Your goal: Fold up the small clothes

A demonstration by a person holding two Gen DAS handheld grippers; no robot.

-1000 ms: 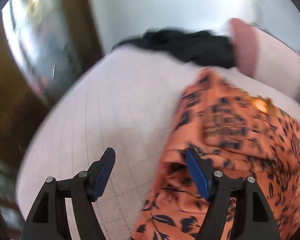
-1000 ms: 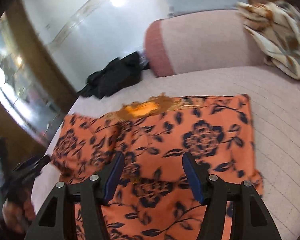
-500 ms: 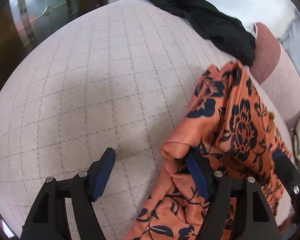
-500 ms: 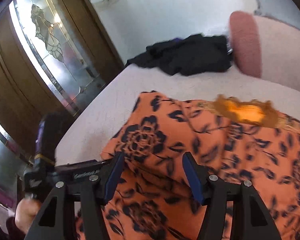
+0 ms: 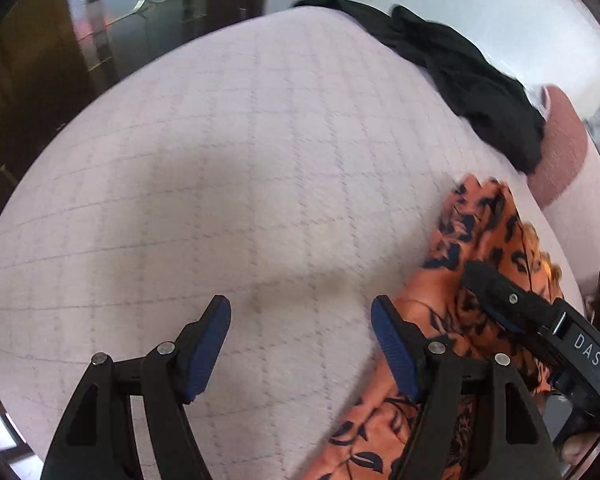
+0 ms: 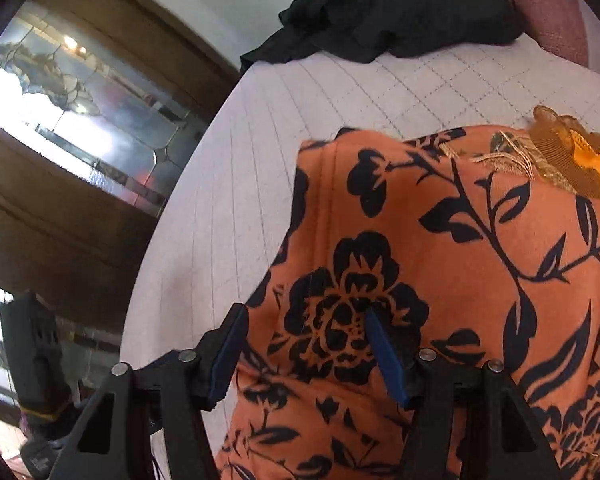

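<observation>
While left gripper point(image 5: 300, 344) gapes over bare cushion point(image 5: 220, 184), right gripper point(image 6: 304, 344), agape, straddles orange garment point(image 6: 460, 264).

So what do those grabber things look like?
Both are black plastic. The left gripper and the right gripper each have two jaws lined with dark blue pads and dotted with round silver bolts. Seen from the left camera, the right one has a label with white letters, DAS.

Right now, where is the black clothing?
The crumpled black garment lies at the far edge of the quilted cushion, beside the pink bolster, beyond the orange floral top in both wrist views.
</observation>
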